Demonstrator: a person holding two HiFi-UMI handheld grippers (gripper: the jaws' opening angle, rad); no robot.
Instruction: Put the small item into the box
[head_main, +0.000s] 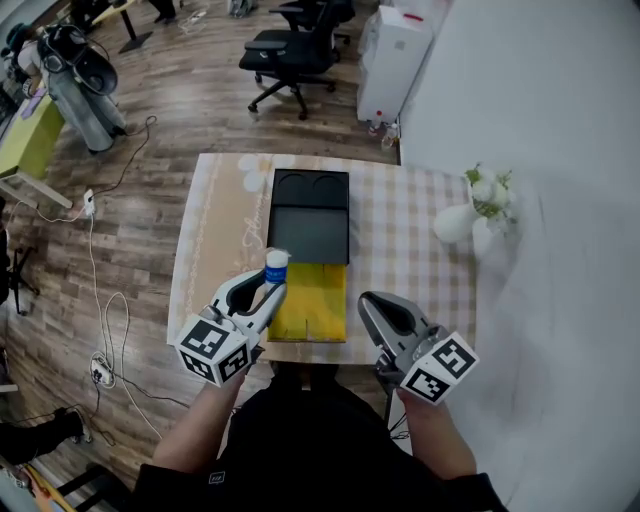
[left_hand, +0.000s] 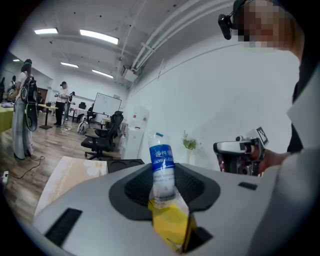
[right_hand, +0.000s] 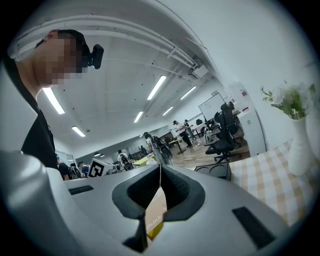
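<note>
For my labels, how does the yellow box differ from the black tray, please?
The yellow box sits at the table's near edge; the black tray lies beyond it. The tray is longer than the box and has two round hollows. Both are rectangular, end to end.

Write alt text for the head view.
The left gripper holds a small blue-labelled bottle upright in its fingers over the left edge of a yellow box on a checked table. The right gripper is shut, to the box's right; a black tray and a white vase of flowers stand beyond.
</note>
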